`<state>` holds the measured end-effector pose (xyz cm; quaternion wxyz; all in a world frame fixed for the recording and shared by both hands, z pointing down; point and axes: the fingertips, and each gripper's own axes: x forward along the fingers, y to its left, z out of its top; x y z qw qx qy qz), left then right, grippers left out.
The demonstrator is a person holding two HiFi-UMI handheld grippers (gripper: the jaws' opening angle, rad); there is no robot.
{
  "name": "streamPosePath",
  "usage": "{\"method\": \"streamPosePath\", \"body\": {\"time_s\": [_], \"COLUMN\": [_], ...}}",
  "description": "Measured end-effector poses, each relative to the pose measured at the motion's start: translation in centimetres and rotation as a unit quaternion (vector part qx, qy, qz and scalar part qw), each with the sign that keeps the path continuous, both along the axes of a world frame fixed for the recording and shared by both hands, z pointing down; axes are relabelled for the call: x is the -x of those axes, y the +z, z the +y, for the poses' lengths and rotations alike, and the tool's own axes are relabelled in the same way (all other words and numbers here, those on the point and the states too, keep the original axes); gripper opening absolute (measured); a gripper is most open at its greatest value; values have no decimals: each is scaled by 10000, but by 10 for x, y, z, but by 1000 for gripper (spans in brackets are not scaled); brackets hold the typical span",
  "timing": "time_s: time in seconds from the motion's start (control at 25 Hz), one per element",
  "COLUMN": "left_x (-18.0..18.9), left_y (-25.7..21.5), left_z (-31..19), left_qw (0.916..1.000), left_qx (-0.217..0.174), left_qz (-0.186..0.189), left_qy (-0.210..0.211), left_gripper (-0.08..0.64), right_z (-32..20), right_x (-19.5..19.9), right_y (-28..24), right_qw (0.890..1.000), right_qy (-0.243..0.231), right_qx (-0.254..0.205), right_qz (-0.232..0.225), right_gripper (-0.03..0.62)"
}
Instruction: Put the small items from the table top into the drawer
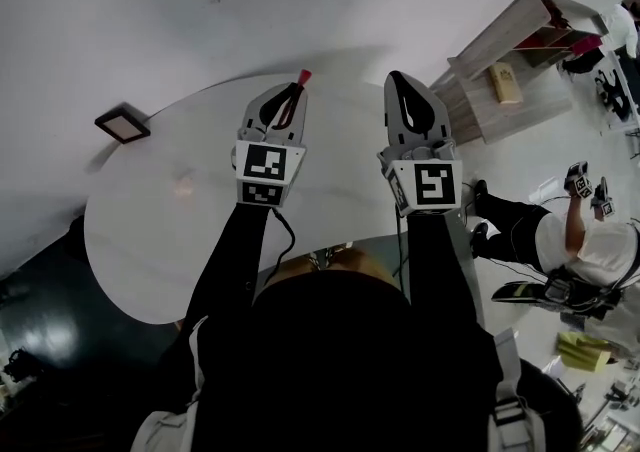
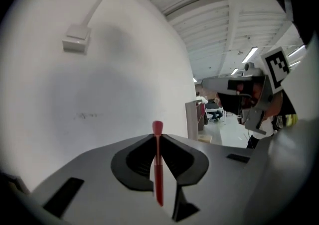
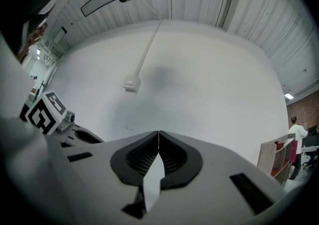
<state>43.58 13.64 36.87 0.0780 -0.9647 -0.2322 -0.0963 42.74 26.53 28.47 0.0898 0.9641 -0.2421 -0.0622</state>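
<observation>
Two tongs are up in front of me, side by side, each at the end of an outstretched arm in a black sleeve (image 1: 240, 250). Both point away from me towards the pale wall (image 2: 99, 94), held in the air above the round white desk (image 1: 170, 240), with their tips over its far edge.

My left tongs (image 1: 297, 90) are pinched narrow on a thin red pen (image 1: 303, 76). In the left gripper view the pen (image 2: 158, 164) runs straight up the line where the jaws meet. Its thicker end pokes out beyond the tips, and the lower part shows in the gap behind them. The marker cube (image 1: 268, 172) on that hand sits slightly tilted.

My right tongs (image 1: 397, 80) are pressed together with nothing between them; in the right gripper view (image 3: 158, 133) the tips meet in a thin seam. A white box (image 3: 131, 84) sits on the wall beyond them.
</observation>
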Motion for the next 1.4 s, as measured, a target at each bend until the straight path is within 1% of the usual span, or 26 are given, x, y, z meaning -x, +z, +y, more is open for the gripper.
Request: {"method": "streamPosePath", "body": {"time_s": [0.08, 0.2, 0.32, 0.48, 0.64, 0.72, 0.8, 0.96, 1.0, 1.08, 1.24, 1.4], "left_x": [6, 16, 26, 32, 36, 38, 42, 59, 66, 85, 133, 185], "left_y": [-30, -70, -86, -88, -84, -83, -83, -82, -82, -84, -89, -93], "left_z": [-1, -6, -11, -11, -21, -29, -42, -69, -78, -101, -142, -175], "left_qw": [9991, 9940, 9892, 9892, 9880, 9865, 9840, 9774, 9740, 9629, 9354, 9084], "left_qx": [117, 401, 591, 627, 591, 563, 505, 339, 294, 206, 29, -96], "left_qz": [406, 1003, 1307, 1283, 1306, 1327, 1341, 1309, 1320, 1374, 1429, 1491], "left_qy": [-36, -175, -304, -326, -571, -773, -1059, -1624, -1816, -2313, -3234, -3906], "left_gripper": [52, 51, 51, 52, 52, 51, 52, 52, 52, 51, 51, 52], "right_z": [4, 8, 6, 2, -6, -15, -29, -62, -75, -106, -161, -209], "right_x": [2, 5, 10, 17, 14, 9, 5, 1, 3, 8, 28, 63], "right_y": [-8, -15, -14, -15, -11, -8, -7, -1, -2, -2, 0, -3], "right_qw": [9999, 9997, 9998, 9998, 9995, 9986, 9966, 9894, 9858, 9746, 9495, 9242], "right_qy": [28, 71, 68, -13, -278, -512, -813, -1427, -1655, -2215, -3113, -3789], "right_qx": [-43, -116, -93, -52, -44, -59, -97, -239, -263, -305, -391, -470], "right_qz": [88, 181, 160, 188, 151, 120, 84, -75, -88, -66, -48, -91], "right_gripper": [28, 28, 28, 28, 28, 28, 28, 28, 28, 28, 28, 28]}}
